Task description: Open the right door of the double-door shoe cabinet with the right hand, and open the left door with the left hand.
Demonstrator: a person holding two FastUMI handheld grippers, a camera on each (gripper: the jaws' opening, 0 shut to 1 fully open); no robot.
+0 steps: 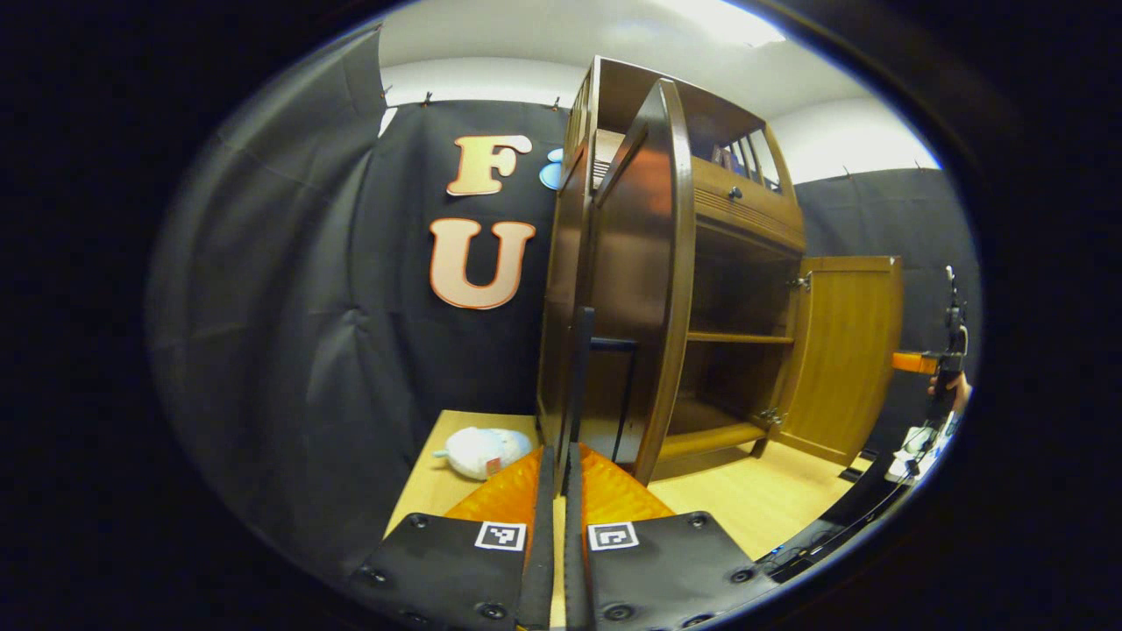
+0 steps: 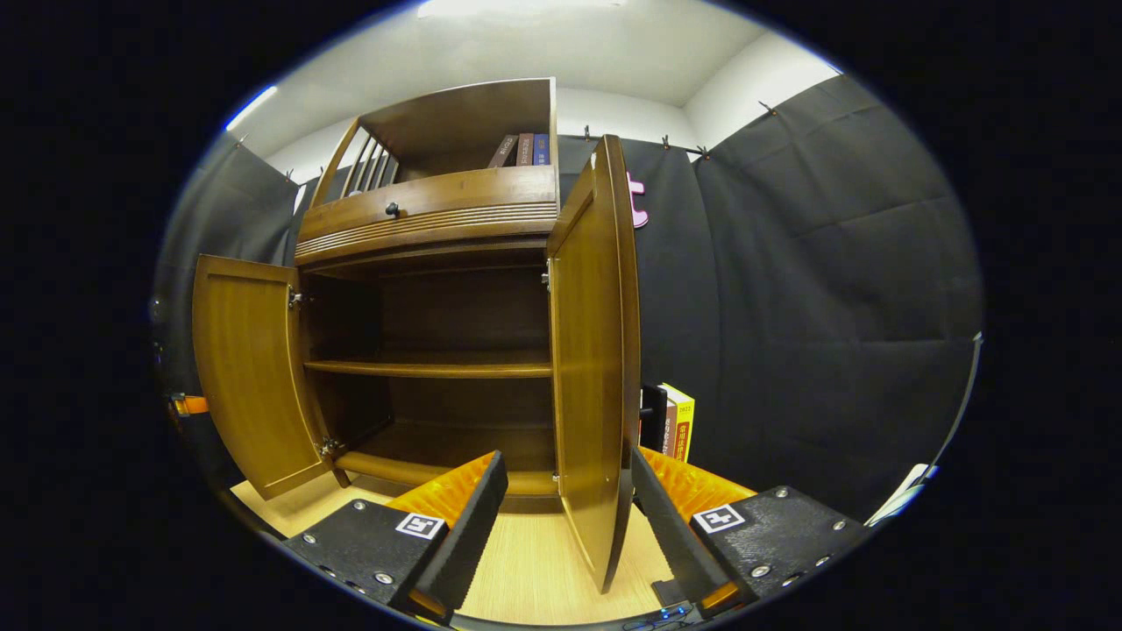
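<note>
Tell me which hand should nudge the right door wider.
Right. The right gripper is open with the right door's free edge between its fingers. The left gripper is shut on the left door's handle.

The left gripper view sits close behind the open left door [image 1: 635,289], facing along it into the shoe cabinet [image 1: 736,263] from the left side. The right gripper view looks from low and near, straight at the right door [image 2: 592,350] edge. Both share the cabinet's shelves and doors
</note>
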